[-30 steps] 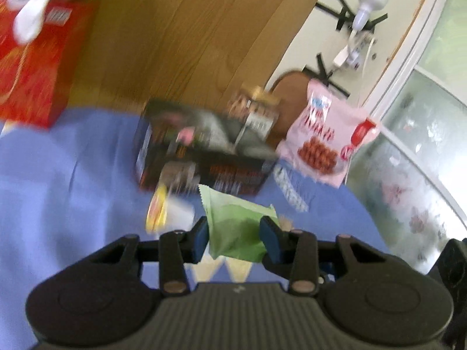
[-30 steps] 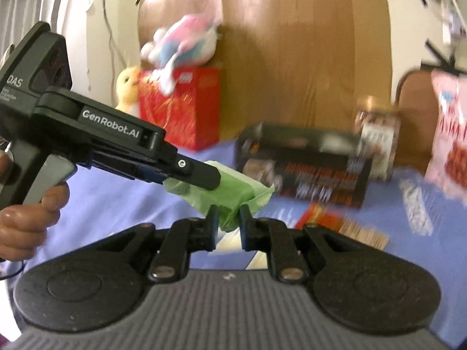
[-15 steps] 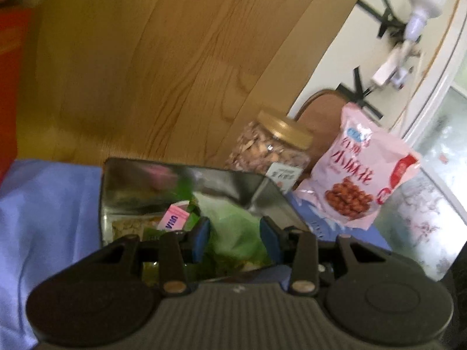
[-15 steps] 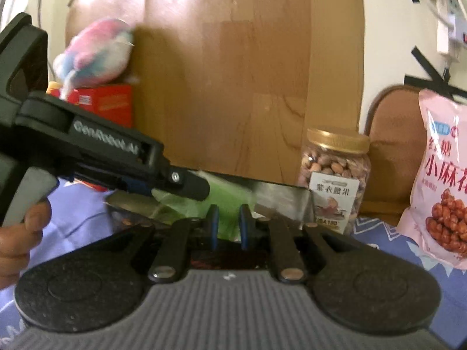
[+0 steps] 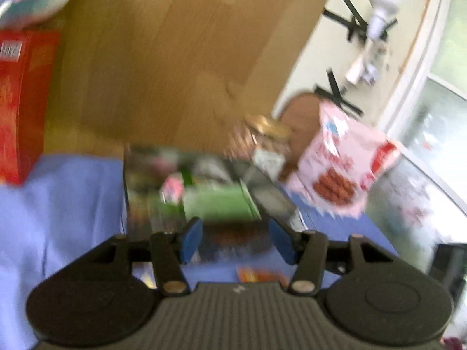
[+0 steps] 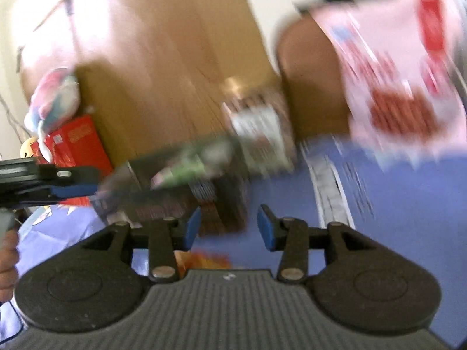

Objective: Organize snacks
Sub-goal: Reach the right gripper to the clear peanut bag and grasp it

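A green snack packet (image 5: 219,204) lies inside the open dark box (image 5: 137,201) on the blue cloth, beside a small pink packet (image 5: 172,189). My left gripper (image 5: 235,240) hangs just in front of the box, its jaws opening with nothing between them. In the right wrist view the same box (image 6: 175,201) and green packet (image 6: 189,167) show blurred. My right gripper (image 6: 229,227) stands near the box's right end, jaws opening and empty. The left gripper's finger (image 6: 73,189) reaches in from the left edge.
A nut jar (image 5: 262,143) and a pink snack bag (image 5: 338,169) stand behind the box to the right. A red box (image 5: 20,102) with a plush toy (image 6: 52,102) on it sits at the left. An orange wrapper (image 6: 204,258) lies on the cloth near me.
Both grippers let go of the green packet, which now lies in the box. Both sets of jaws have spread. The right gripper rolled and swung right; the left pulled back.
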`<state>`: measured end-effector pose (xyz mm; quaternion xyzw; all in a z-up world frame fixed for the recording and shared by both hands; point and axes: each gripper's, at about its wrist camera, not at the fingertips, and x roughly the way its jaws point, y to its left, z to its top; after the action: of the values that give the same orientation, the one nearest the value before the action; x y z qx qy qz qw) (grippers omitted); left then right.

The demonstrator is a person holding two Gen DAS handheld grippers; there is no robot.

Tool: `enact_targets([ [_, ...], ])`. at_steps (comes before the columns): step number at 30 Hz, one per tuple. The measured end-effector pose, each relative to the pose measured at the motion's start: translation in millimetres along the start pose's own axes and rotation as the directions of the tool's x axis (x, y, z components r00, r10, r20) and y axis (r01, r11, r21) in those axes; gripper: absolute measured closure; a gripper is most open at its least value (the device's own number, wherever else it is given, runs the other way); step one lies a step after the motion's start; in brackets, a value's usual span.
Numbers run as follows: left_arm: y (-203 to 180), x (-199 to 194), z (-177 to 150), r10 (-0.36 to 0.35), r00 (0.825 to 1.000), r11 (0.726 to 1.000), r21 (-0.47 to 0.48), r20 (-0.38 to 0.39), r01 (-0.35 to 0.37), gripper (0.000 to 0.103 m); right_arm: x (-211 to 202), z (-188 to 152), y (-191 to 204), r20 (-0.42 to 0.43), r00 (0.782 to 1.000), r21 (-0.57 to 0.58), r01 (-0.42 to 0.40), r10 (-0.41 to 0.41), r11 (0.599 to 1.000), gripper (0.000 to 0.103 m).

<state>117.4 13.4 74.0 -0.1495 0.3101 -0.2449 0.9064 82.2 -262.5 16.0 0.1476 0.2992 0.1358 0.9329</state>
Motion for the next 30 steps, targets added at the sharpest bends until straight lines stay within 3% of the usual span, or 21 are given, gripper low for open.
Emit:
enact_targets([
  [2, 0, -2, -21, -0.023, 0.998, 0.999, -0.024, -0.057, 0.022, 0.051, 1, -15, -12, -0.089, 0.995, 0.088, -0.028, 0.036, 0.996, 0.058],
  [4, 4, -3, -44, -0.042, 0.991, 0.997, -0.07, -0.128, 0.033, 0.051, -7, -28, -14, -0.095, 0.99, 0.173, -0.09, 0.107, 0.981, 0.06],
  [6, 10, -7, -63, -0.067, 0.982, 0.992, -0.119, -0.179, 0.046, 0.051, -16, -38, -3, -0.106, 0.982, 0.171, -0.138, 0.157, 0.976, 0.063],
  [8, 19, -16, -79, -0.072, 0.977, 0.987, -0.153, -0.202, 0.041, 0.051, -22, -46, 20, -0.124, 0.968, 0.094, -0.207, 0.218, 0.974, 0.063],
  [10, 26, -28, -89, -0.068, 0.978, 0.984, -0.178, -0.198, 0.032, 0.051, -27, -56, 52, -0.167, 0.951, -0.008, -0.264, 0.259, 0.965, 0.064],
  [12, 35, -46, -95, -0.066, 0.982, 0.976, -0.214, -0.178, 0.027, 0.051, -28, -66, 78, -0.216, 0.934, -0.03, -0.296, 0.283, 0.955, 0.062],
  [15, 47, -75, -95, -0.009, 0.993, 0.973, -0.228, -0.118, -0.018, 0.051, -30, -84, 117, -0.317, 0.867, -0.04, -0.418, 0.385, 0.907, 0.06],
  [17, 56, -90, -92, 0.031, 0.996, 0.969, -0.243, -0.084, -0.051, 0.05, -39, -93, 140, -0.33, 0.849, -0.147, -0.477, 0.412, 0.867, 0.061],
  [20, 65, -104, -88, 0.064, 0.996, 0.966, -0.247, -0.063, -0.077, 0.05, -49, -101, 159, -0.327, 0.87, -0.276, -0.462, 0.37, 0.843, 0.052],
  [22, 63, -105, -87, 0.068, 0.996, 0.968, -0.24, -0.058, -0.08, 0.05, -55, -106, 167, -0.324, 0.872, -0.296, -0.462, 0.367, 0.836, 0.036],
  [26, 57, -102, -91, 0.041, 0.997, 0.972, -0.23, -0.062, -0.054, 0.048, -58, -117, 169, -0.378, 0.861, -0.369, -0.477, 0.34, 0.798, 0.036],
  [27, 55, -100, -92, 0.039, 0.997, 0.974, -0.22, -0.071, -0.054, 0.048, -59, -118, 169, -0.371, 0.871, -0.401, -0.464, 0.323, 0.79, 0.037],
  [28, 53, -97, -94, 0.036, 0.996, 0.976, -0.21, -0.085, -0.054, 0.048, -61, -117, 166, -0.348, 0.894, -0.442, -0.423, 0.283, 0.791, 0.038],
  [30, 50, -93, -98, 0.027, 0.994, 0.978, -0.201, -0.11, -0.049, 0.048, -66, -115, 156, -0.253, 0.955, -0.522, -0.27, 0.156, 0.809, 0.038],
])
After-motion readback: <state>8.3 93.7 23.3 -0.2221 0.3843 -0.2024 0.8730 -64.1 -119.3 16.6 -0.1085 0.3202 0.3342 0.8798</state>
